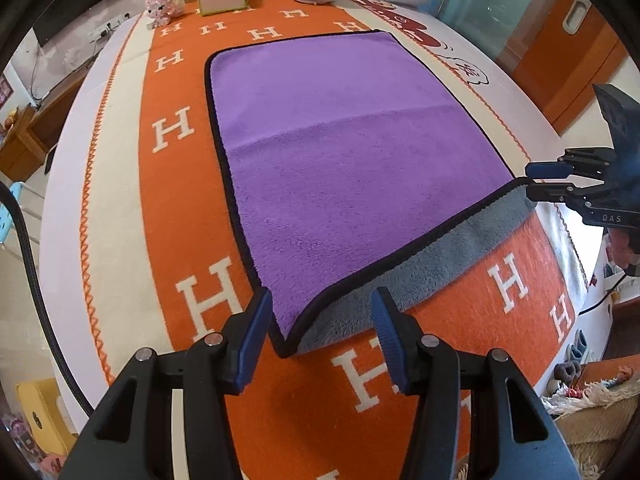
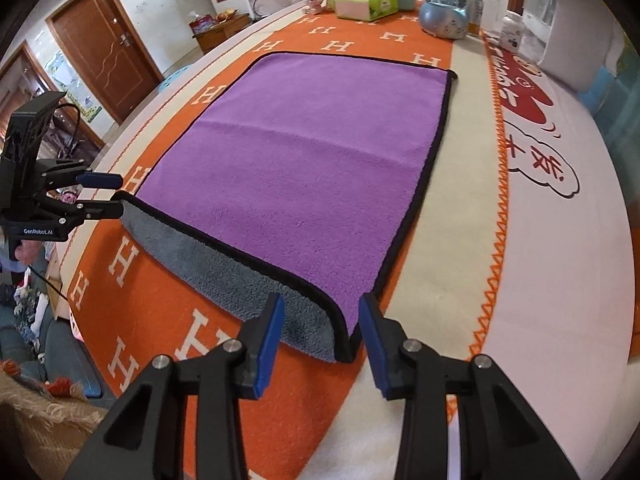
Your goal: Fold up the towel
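your left hand-held gripper (image 1: pixel 322 330) and right hand-held gripper (image 2: pixel 322 330) are both released, each straddling a near corner of the purple towel (image 1: pixel 320 152) on the desk (image 1: pixel 120 200); contact seems absent.

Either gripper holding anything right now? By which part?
Nothing is clamped. The left hand-held gripper and right hand-held gripper are both open, each straddling a near corner of the purple towel.

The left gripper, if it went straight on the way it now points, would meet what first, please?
Most likely the near left corner of the purple towel: that lifted corner already sits between the open fingers of the left gripper, so the towel comes first, with the orange tablecloth beneath. Depth is hard to judge.
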Tool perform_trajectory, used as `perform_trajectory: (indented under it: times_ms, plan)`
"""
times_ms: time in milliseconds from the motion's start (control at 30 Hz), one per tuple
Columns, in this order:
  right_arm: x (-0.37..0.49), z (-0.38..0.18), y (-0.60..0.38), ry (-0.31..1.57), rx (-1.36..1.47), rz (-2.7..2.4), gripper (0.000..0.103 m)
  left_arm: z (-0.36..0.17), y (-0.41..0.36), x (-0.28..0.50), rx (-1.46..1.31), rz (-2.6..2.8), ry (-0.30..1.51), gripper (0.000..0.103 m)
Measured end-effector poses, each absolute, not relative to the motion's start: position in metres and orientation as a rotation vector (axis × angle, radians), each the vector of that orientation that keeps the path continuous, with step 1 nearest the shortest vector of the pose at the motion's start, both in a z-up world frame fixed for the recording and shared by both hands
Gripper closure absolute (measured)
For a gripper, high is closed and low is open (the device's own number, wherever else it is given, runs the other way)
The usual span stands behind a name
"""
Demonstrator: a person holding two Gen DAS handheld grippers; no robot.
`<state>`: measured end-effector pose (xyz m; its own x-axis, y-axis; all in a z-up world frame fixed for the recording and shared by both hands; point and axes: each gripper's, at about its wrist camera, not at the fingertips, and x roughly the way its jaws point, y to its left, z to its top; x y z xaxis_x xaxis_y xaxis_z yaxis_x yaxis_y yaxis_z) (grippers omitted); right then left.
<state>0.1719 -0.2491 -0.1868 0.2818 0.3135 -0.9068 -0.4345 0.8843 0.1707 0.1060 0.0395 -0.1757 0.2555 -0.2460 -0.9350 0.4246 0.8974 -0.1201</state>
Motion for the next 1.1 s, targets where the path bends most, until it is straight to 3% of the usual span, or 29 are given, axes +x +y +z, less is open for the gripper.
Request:
perform_trajectory:
  times_ms: [233, 600, 700, 833, 1100]
  plan:
    - [0.175, -0.191, -0.252, 1.211, -0.106, 0.527, 0.082, -0.182, 0.041, 0.114, 0.158, -0.472, 1.264, 0.063]
    - [0.178, -0.195, -0.254, 1.233, -0.116, 0.541, 0.084, -0.189, 0.043, 0.113, 0.160, -0.484, 1.291, 0.063]
    - [0.175, -0.195, -0.252, 1.230, -0.121, 0.550, 0.084, -0.190, 0.043, 0.114, 0.163, -0.486, 1.295, 0.073]
    - [0.173, -0.194, -0.252, 1.224, -0.124, 0.549, 0.092, -0.192, 0.042, 0.113, 0.177, -0.482, 1.302, 0.078]
    - [0.171, -0.193, -0.254, 1.219, -0.127, 0.534, 0.096, -0.192, 0.045, 0.112, 0.160, -0.462, 1.313, 0.088]
